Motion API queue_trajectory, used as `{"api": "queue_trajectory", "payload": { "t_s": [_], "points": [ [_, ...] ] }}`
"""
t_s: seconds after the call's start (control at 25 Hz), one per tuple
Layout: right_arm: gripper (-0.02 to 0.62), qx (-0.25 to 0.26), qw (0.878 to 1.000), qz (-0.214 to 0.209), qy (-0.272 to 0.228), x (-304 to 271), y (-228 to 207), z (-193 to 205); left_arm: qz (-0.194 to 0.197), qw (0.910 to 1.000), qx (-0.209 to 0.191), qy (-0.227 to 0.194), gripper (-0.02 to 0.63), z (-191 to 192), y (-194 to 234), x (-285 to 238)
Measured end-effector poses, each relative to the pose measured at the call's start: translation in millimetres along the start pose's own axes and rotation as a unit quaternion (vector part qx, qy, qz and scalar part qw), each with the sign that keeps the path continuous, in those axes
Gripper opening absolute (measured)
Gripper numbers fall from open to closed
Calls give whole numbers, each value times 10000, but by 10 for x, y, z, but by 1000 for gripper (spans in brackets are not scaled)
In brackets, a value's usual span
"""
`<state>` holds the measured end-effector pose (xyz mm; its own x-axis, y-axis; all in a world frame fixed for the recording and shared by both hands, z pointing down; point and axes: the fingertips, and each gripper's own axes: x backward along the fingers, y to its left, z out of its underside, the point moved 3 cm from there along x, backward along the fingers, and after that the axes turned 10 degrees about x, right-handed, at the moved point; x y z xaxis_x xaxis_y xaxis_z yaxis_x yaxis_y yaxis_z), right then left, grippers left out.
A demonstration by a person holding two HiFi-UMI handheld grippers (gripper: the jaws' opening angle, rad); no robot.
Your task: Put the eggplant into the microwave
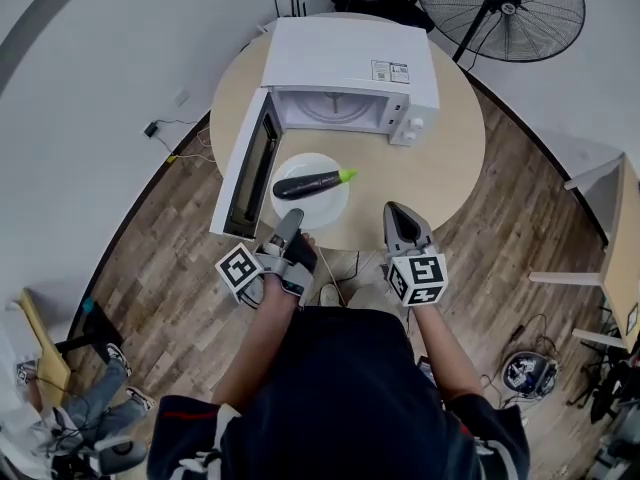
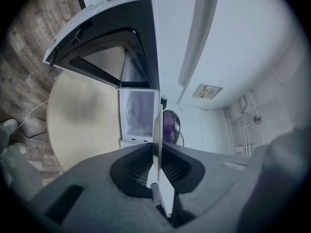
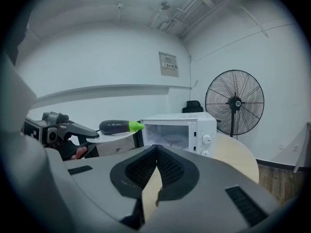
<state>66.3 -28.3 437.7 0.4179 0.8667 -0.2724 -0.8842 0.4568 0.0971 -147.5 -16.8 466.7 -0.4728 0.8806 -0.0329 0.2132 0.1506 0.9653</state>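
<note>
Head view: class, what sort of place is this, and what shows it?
Probably a lab or office room, not a kitchen: a microwave on a round table, a pedestal fan, cables on the wooden floor.

light: bright, even, diffuse indoor | shadows: 1 soft dark patch on the table [image 2: 73, 125] (left gripper view) | glare: white wall [image 3: 97, 67] pale, nearly washed out | distortion: strong fisheye, black vignette in 2 gripper views | focus: left gripper [image 2: 156, 149] blurred near lens, head view sharp
</note>
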Motion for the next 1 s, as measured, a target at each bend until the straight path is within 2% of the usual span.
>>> {"api": "queue_trajectory", "payload": {
  "t_s": [0.24, 0.68, 1.0],
  "points": [
    [11, -3, 10000, 25, 0, -127, -139, -50, -140, 9999, 15, 18, 43, -8, 65, -150],
    [11, 141, 9992, -359, 44, -674, -517, -150, 41, 10000, -11, -39, 43, -54, 75, -732],
    [11, 199, 9976, -647, 174, -1079, -690, -167, -73, 9999, -36, -73, 43, -190, 232, -1091]
  ]
}}
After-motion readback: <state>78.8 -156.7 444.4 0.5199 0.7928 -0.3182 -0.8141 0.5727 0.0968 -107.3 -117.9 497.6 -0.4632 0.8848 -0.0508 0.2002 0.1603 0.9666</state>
